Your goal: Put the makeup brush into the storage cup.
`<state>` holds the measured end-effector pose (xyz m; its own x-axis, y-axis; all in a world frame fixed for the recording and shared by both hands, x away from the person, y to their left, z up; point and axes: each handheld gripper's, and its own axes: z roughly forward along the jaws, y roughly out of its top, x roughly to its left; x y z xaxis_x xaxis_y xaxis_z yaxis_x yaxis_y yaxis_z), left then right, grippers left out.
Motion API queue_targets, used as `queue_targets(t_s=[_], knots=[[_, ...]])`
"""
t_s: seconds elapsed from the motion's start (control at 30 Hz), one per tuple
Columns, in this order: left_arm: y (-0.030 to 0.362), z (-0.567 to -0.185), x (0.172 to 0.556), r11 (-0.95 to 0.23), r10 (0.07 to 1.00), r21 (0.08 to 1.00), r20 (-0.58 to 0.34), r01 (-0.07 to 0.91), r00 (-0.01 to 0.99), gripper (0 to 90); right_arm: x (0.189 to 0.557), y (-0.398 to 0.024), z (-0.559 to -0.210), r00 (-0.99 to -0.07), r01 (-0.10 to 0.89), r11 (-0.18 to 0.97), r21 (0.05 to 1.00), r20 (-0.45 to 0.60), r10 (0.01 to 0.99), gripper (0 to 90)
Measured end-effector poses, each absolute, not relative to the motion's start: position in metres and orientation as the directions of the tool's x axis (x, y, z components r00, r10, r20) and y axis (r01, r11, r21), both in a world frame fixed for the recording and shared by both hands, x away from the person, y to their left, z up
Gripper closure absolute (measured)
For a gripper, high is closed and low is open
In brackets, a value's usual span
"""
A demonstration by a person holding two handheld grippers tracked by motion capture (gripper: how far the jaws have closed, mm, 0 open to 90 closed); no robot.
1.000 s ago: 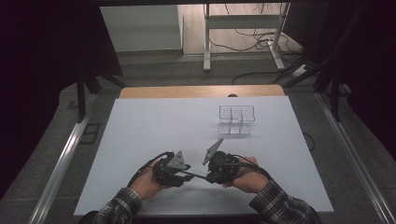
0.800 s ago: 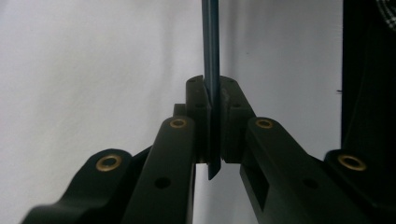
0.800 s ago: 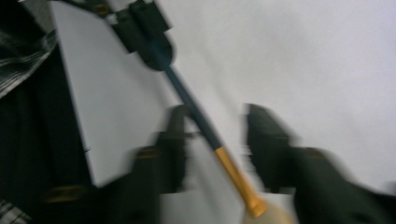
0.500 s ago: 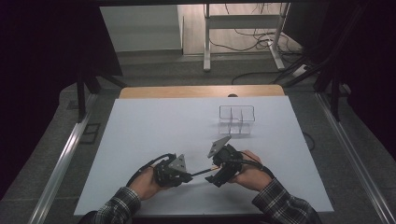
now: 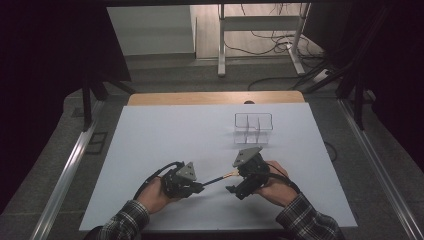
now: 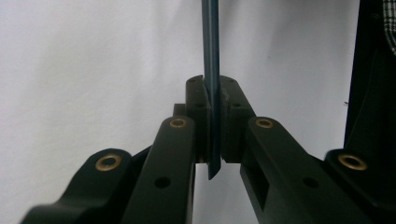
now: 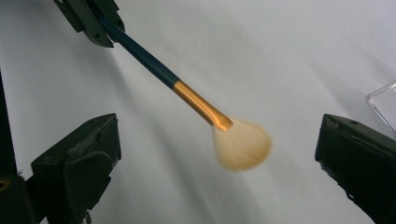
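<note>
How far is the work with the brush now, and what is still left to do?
Done: the left gripper is shut on the brush handle, which lifts the brush off the table. In hand: the right gripper has just been opening; its jaws stand wide on either side of the bristles, not touching them. Left, probably: putting the brush into the clear organizer, which looks empty.

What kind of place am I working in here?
Probably a lab or recording workspace, not a home: a bare white table under a fixed overhead camera, loose cables on the floor beyond it, and metal rails along the table's sides.
</note>
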<state>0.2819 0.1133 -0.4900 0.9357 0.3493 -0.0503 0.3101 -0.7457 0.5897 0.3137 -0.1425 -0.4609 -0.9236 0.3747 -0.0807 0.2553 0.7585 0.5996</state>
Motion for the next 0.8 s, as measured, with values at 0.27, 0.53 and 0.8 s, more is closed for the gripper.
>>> queue_targets(t_s=[0.27, 0.53, 0.8], knots=[[0.12, -0.487, 0.282, -0.727, 0.363, 0.608, -0.052, 0.318, 0.93, 84.8, 0.315, -0.156, -0.466, -0.906, 0.301, 0.725, 0.619, -0.051, 0.419, 0.1], [0.126, -0.485, 0.282, -0.704, 0.38, 0.629, -0.06, 0.33, 0.923, 84.8, 0.313, -0.173, -0.47, -0.888, 0.339, 0.69, 0.639, -0.024, 0.459, 0.1], [0.13, -0.483, 0.28, -0.687, 0.389, 0.644, -0.067, 0.338, 0.919, 84.8, 0.311, -0.185, -0.474, -0.88, 0.347, 0.667, 0.659, -0.017, 0.475, 0.1]])
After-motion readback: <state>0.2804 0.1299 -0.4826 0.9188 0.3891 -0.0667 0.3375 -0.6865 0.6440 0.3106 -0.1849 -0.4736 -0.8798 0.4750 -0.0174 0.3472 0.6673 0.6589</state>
